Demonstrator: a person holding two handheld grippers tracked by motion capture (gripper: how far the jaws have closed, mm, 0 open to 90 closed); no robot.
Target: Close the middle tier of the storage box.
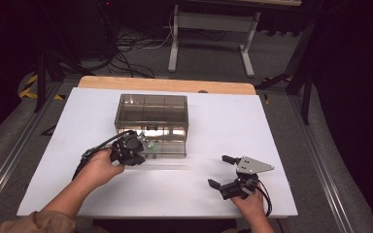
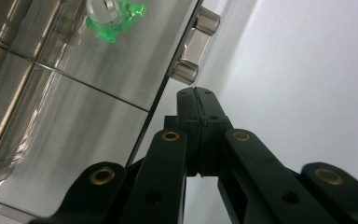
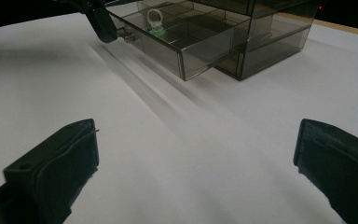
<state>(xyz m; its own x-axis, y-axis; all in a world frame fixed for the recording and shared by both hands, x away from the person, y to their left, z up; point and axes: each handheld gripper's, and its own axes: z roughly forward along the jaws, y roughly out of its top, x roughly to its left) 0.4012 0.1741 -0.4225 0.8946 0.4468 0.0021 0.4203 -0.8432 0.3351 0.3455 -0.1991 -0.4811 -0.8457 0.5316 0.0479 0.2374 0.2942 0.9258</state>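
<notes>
Our left claw point(image 2: 195, 93) has its jaws pressed together with nothing between them, its tip just below the metal handle point(image 2: 193, 46) on the front of the drawer point(image 3: 177, 39). We see that drawer pulled partway out of the smoky clear box point(image 1: 151, 121), which sits near the middle of the white counter point(image 1: 223, 126). Inside the drawer lies a green ring point(image 2: 114, 16) with a clear loop on top, in a compartment close to the front wall. Our right claw point(image 1: 226, 171) rests well apart from the box, toward the near right of the counter, its jaws spread wide and holding nothing.
</notes>
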